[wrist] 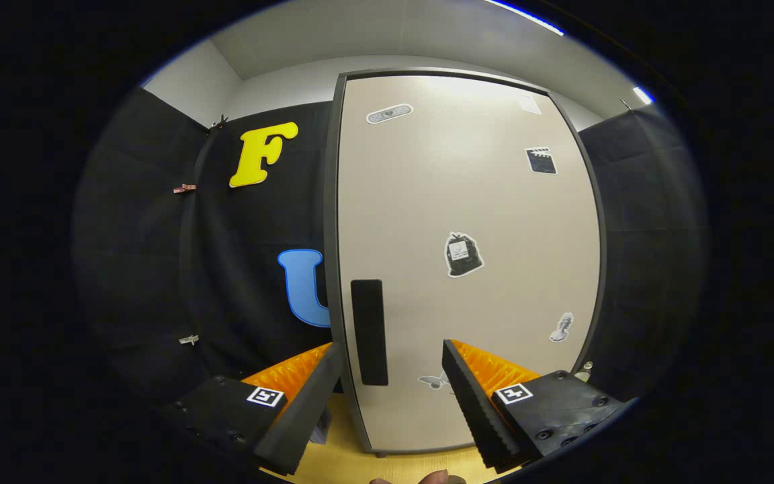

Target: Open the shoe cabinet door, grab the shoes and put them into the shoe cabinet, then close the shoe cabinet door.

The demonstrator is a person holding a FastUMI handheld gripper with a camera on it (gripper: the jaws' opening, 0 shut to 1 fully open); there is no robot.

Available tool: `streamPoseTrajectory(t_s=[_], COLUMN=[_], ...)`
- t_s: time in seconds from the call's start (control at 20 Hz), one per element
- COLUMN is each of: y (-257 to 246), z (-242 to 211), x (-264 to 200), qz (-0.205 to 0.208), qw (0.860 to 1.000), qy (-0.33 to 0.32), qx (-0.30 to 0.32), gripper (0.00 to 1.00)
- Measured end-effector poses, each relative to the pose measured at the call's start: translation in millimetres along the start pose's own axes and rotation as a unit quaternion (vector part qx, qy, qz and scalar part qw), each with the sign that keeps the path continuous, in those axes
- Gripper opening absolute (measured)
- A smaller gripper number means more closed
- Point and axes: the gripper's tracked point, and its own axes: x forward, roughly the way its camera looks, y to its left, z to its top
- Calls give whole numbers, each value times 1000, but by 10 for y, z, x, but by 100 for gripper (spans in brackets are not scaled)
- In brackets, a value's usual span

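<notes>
The tool (pixel 390 376) is being held released, its fingers spread with nothing between them. Just ahead, the shoe cabinet door (pixel 467 222) is standing shut: pale beige, dark-framed, dotted with small stickers. Its black vertical handle (pixel 368 332) is sitting near the left edge, between the fingers.

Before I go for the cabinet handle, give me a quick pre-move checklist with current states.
1. Cabinet door shut, ready to open: ok.
2. Handle in sight, a dark upright bar near the door's left edge: ok.
3. Gripper open: ok.
4. Handle lined up between the fingers: ok, just ahead of them.
5. Fingers touching the handle: not ok, apart from it.
6. Shoes located: cannot tell.
</notes>
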Motion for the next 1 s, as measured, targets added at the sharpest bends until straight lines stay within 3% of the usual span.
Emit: streamPoseTrajectory(t_s=[0.4, 0.65, 0.7, 0.75, 1.0], y=[92, 138, 131, 130, 149], z=[-230, -332, -363, -320, -325], x=[592, 707, 731, 687, 597], qz=[-21, -27, -28, -27, -2], qw=[999, 999, 999, 999, 999], qy=[30, 33, 31, 27, 37], qx=[-5, -4, -10, -17, -15], gripper=[96, 49, 49, 35, 22])
